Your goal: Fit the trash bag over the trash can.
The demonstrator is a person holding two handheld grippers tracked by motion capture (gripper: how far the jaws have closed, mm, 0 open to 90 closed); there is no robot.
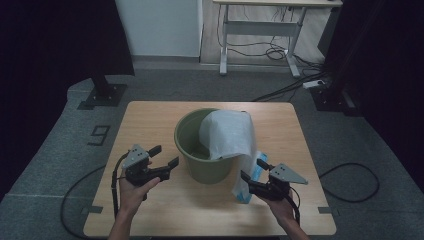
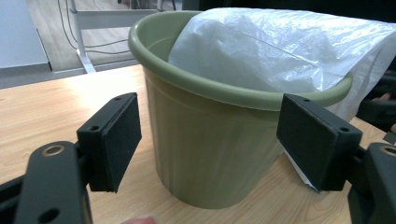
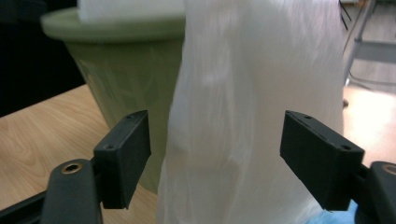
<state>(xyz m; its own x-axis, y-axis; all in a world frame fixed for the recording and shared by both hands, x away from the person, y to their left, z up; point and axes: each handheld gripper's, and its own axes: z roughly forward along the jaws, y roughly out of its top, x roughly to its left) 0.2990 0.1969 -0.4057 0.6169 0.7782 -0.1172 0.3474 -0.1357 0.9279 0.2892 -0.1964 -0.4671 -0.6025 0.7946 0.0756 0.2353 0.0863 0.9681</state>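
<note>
- Lining the green bin [image 1: 205,150] looks like the job in hand; the bin stands near the middle of the table [image 1: 150,210], and the white plastic bag [image 1: 227,132] lies half over its rim, one end hanging down the outside on the person's right to the table.
- The right gripper [image 1: 254,175] has its fingers [image 3: 122,154] spread wide with the hanging bag between them, not pinched. Left loose like this, the bag's own weight could drag it off the rim and out of the bin.
- The left gripper [image 1: 165,156] sits just beside the bin, fingers [image 2: 112,140] wide apart and holding nothing. With nothing steadying the bin, a hard pull on the bag could tip or slide so light a bin.
- A blue thing [image 1: 252,175] lies under the bag's hanging end; closing low there could catch it along with the plastic.
- Thin film may slip from the pads or tear if tugged against the rim.
</note>
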